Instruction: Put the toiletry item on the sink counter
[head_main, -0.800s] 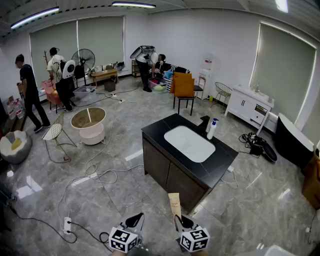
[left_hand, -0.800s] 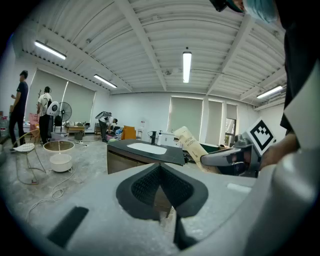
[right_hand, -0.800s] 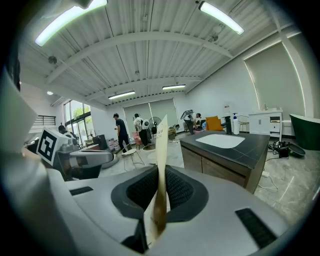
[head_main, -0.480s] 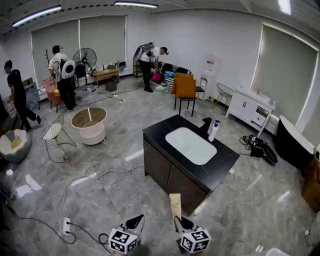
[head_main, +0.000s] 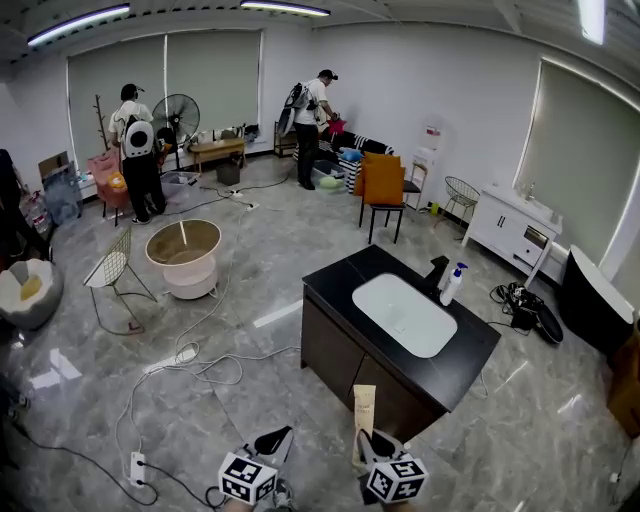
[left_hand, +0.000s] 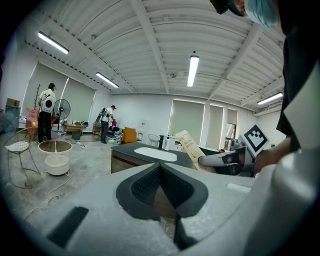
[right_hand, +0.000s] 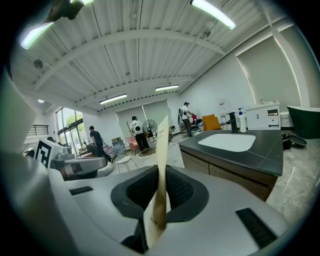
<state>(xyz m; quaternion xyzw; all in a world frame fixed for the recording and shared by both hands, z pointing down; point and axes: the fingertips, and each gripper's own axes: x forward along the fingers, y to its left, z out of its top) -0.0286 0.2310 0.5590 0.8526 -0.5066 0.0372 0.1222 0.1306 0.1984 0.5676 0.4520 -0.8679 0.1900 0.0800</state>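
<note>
**A:** What fills the scene?

**B:** A wide room with a grey marble floor (head_main: 250, 300) and cables (head_main: 205, 365) trailing across it. Right of centre stands a dark sink desk (head_main: 335, 285), which is a cabinet with a black top.

**A:** What else is in the room?

**B:** To the left, a round tan tub (head_main: 184, 255) sits on the floor. Farther back there is an orange chair (head_main: 384, 185). A few people (head_main: 140, 165) stand near the far wall.

**A:** What is on the desk?

**B:** A white basin (head_main: 403, 315) is sunk into the top. At the basin's far right edge a white spray bottle (head_main: 452, 285) with a blue head stands upright. A black faucet (head_main: 437, 272) is just beside it.

**A:** And the tongs?

**B:** Both are at the near edge, side by side, and each carries a marker cube. The left tongs (head_main: 272, 443) are pressed together with nothing between them. The right tongs (head_main: 372, 445) are clamped on the toiletry tube (head_main: 364, 410).

**A:** Where exactly is that tube?

**B:** It is a flat cream tube with print down its face, and it stands upright out of the right tongs. It is held over the floor on the near side of the desk, apart from the black top.
</note>
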